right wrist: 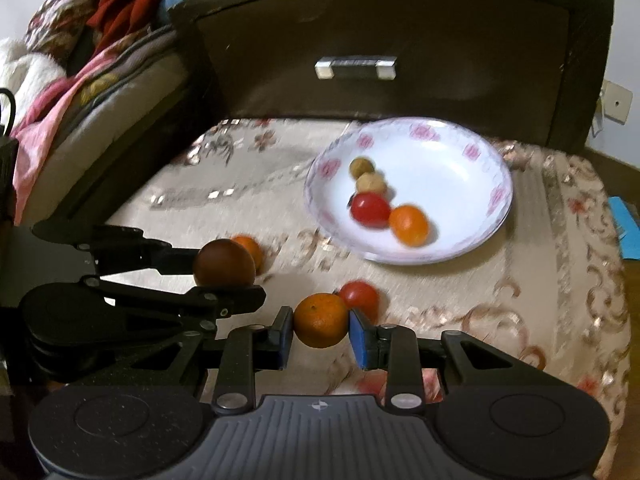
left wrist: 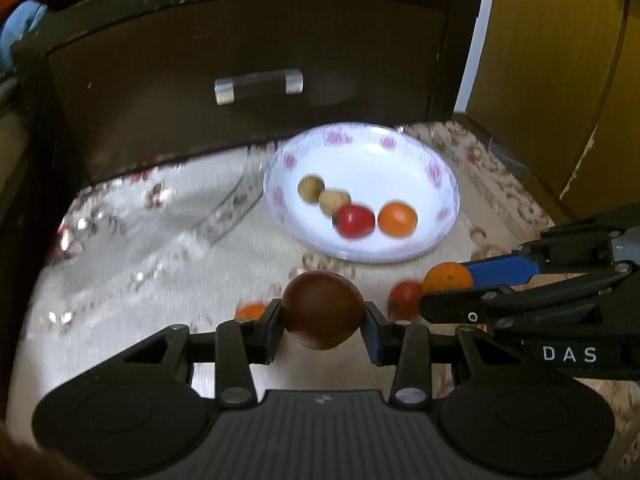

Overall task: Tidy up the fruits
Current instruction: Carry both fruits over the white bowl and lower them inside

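Fruits in the plate (left wrist: 440,168) ahead: four. Left tool (left wrist: 323,322) squeezes a brown fruit (left wrist: 322,310), right tool (right wrist: 321,328) squeezes an orange (right wrist: 321,320); two more wait on the worktop (right wrist: 500,300)

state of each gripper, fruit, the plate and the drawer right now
left gripper: shut on dark brown fruit
right gripper: shut on held orange
plate: holds two brownish fruits, a red one and an orange
loose orange: on the cloth
loose red fruit: on the cloth
drawer: closed
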Demonstrator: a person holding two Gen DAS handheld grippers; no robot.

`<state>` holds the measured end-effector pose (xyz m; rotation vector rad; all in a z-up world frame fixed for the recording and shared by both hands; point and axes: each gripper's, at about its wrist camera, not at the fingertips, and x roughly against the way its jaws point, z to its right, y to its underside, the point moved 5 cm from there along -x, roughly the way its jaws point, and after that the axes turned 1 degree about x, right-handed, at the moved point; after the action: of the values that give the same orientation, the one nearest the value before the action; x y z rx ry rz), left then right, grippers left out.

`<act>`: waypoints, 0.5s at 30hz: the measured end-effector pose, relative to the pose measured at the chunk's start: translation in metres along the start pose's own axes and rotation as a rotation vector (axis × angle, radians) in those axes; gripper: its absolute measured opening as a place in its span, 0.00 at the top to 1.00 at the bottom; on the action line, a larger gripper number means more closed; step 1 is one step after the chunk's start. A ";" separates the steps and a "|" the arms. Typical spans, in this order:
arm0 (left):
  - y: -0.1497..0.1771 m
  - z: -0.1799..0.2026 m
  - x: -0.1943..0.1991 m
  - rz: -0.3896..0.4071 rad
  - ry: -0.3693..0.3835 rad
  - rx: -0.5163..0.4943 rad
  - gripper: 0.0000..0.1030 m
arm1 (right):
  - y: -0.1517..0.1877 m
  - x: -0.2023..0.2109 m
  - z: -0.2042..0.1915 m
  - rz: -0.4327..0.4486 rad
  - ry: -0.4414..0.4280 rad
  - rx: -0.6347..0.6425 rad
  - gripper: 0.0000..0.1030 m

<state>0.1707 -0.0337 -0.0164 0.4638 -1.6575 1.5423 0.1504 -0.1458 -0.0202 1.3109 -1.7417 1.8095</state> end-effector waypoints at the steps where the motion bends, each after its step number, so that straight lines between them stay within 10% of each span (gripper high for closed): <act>1: -0.005 0.001 -0.001 0.006 0.000 -0.003 0.53 | -0.004 0.000 0.003 0.008 0.004 -0.006 0.75; 15: -0.063 0.010 -0.044 0.052 -0.029 -0.056 0.53 | -0.047 -0.014 0.049 0.077 0.068 -0.048 0.74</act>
<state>0.2401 -0.0654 -0.0076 0.4180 -1.7432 1.5286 0.2122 -0.1753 -0.0089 1.1656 -1.8108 1.8194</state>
